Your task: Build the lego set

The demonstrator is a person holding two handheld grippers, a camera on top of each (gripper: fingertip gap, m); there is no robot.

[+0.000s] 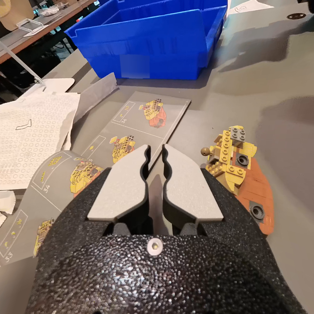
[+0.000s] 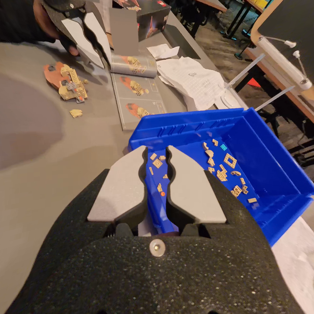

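Model (image 1: 237, 171) partly behind left hand-held gripper (image 1: 156, 149), instruction booklet (image 1: 149, 125) half covered

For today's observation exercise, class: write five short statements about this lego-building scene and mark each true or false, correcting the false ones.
1. The right hand-held gripper is poised over the blue bin. True.
2. The blue bin holds only red pieces. False: the loose pieces are mostly tan, with one teal and one orange.
3. The left hand-held gripper grips the partly built model. False: its jaws hold nothing, and the model rests on the table beside it.
4. The instruction booklet lies open on the table. True.
5. A small tan piece lies on the table near the model. True.
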